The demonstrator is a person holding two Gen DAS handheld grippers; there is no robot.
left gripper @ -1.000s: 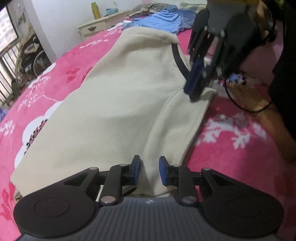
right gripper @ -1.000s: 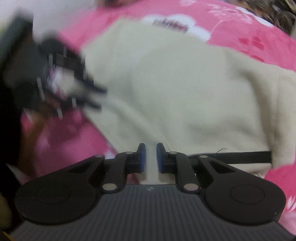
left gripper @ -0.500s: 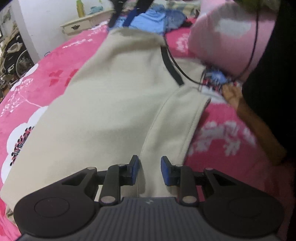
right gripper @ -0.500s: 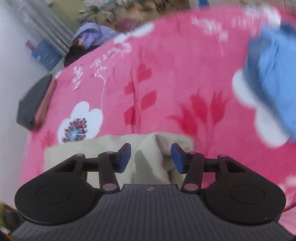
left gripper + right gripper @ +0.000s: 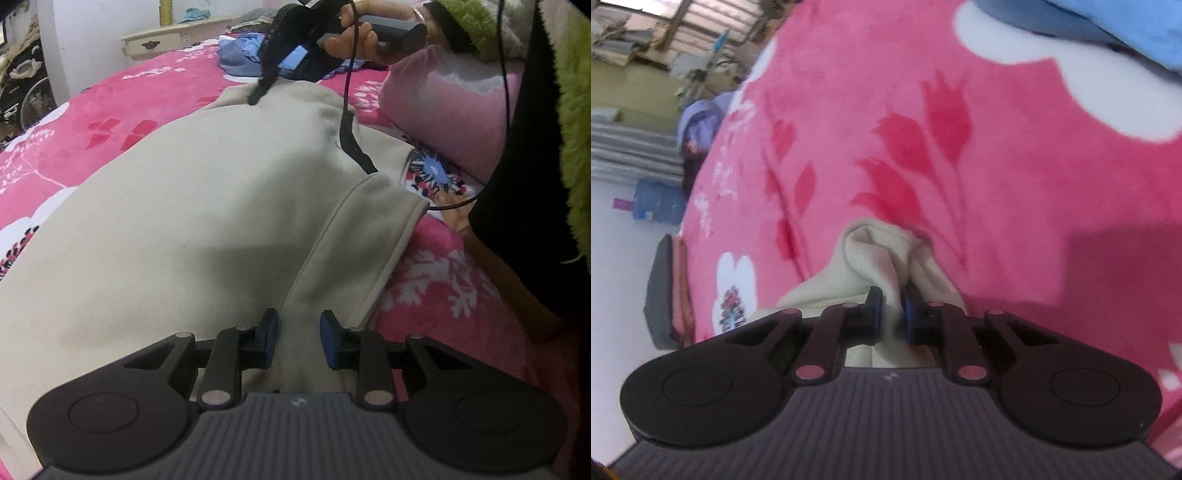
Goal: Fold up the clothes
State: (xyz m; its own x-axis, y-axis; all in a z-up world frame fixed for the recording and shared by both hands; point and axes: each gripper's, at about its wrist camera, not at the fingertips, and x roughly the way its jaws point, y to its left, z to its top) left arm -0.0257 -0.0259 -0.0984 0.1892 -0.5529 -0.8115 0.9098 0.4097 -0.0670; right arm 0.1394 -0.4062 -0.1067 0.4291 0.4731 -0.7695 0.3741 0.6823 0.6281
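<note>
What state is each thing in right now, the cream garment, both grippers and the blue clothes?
Cream garment: spread on the pink blanket, far end bunched and lifted.
Left gripper: open, fingers astride the garment's near edge.
Right gripper: shut on the cream garment.
Blue clothes: unfolded heap beyond the garment.

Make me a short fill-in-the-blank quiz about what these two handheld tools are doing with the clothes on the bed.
1. The right tool is shut on a bunched fold of the ____-coloured garment.
2. The left tool is ____, with cloth lying between its fingers.
3. The garment lies on a blanket whose main colour is ____.
4. Beyond the garment, on the bed, lies a heap of ____ clothes.

Missing words: cream; open; pink; blue
</note>
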